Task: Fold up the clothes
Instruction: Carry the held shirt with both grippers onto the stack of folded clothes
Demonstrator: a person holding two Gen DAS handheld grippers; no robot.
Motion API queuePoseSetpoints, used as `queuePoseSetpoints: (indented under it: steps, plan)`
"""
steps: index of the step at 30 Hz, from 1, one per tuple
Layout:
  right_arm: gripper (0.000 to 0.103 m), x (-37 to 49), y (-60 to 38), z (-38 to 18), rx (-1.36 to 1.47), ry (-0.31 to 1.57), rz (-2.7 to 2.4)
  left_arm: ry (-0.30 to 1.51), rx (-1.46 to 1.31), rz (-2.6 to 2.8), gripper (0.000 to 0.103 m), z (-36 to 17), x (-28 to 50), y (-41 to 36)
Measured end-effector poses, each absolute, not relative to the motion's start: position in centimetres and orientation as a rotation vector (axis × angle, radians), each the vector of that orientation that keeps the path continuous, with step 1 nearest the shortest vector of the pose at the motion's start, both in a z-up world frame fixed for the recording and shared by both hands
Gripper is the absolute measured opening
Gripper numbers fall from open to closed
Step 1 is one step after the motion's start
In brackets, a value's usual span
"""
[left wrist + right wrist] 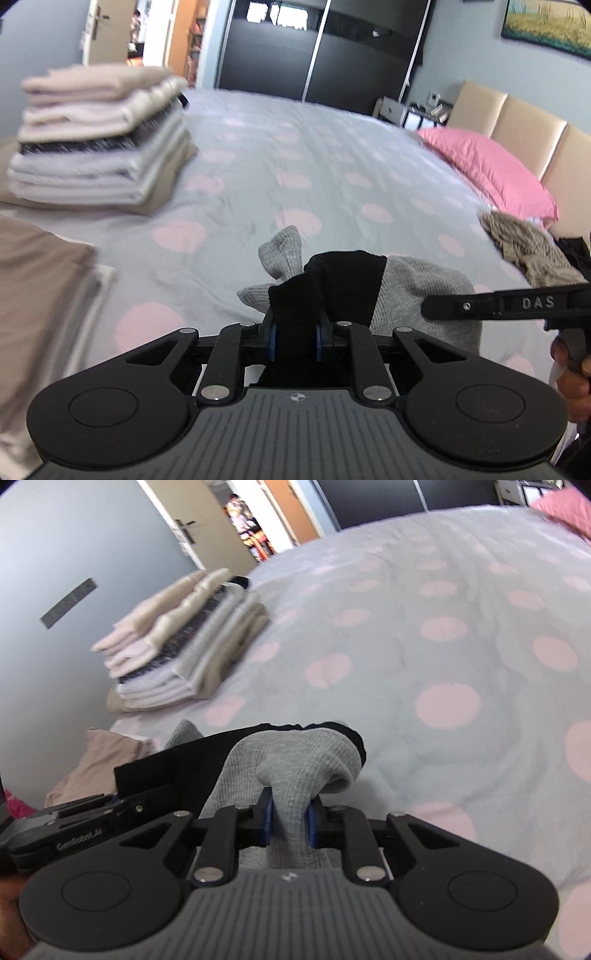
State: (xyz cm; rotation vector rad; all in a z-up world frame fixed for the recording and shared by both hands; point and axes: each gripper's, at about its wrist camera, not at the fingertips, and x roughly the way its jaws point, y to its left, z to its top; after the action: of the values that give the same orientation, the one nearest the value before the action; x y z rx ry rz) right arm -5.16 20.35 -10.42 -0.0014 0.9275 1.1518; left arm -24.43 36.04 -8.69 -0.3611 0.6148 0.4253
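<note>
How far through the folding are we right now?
Done: a stack of folded clothes sits on the bed. In hand: the left gripper and right gripper both clamp a grey-and-black garment. Left: a brownish knit lies crumpled by the pink pillow.

home bedroom, bed [295,155], pillow [491,162], wardrobe [317,48]

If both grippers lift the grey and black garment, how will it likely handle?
Probably floppy: the grey and black garment bunches and droops around the left gripper and right gripper. Likely light, since small pinches gather it. Its ribbed knit looks grippy, so slipping seems unlikely.
</note>
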Motion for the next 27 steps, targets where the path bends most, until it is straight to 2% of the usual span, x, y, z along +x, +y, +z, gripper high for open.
queuePoseSetpoints:
  steps: [10, 17, 24, 27]
  plan:
    - [0.019, -7.8, 28.4, -2.8, -0.017, 0.8, 1.375, 0.403, -0.352, 0.617, 0.015, -2.3, -31.4, 38.5]
    - [0.019, -11.9, 37.8, 0.8, -0.102, 0.731, 1.586, 0.34, -0.367, 0.816, 0.015, -0.3, -35.0, 42.1]
    - [0.019, -17.1, 48.2, 2.2, -0.263, 0.691, 1.773, 0.276, -0.384, 1.014, 0.015, 1.7, -38.7, 45.7]
    - [0.019, -19.8, 52.7, 1.7, -0.352, 0.673, 1.841, 0.303, -0.435, 1.071, 0.015, 0.6, -40.3, 48.3]
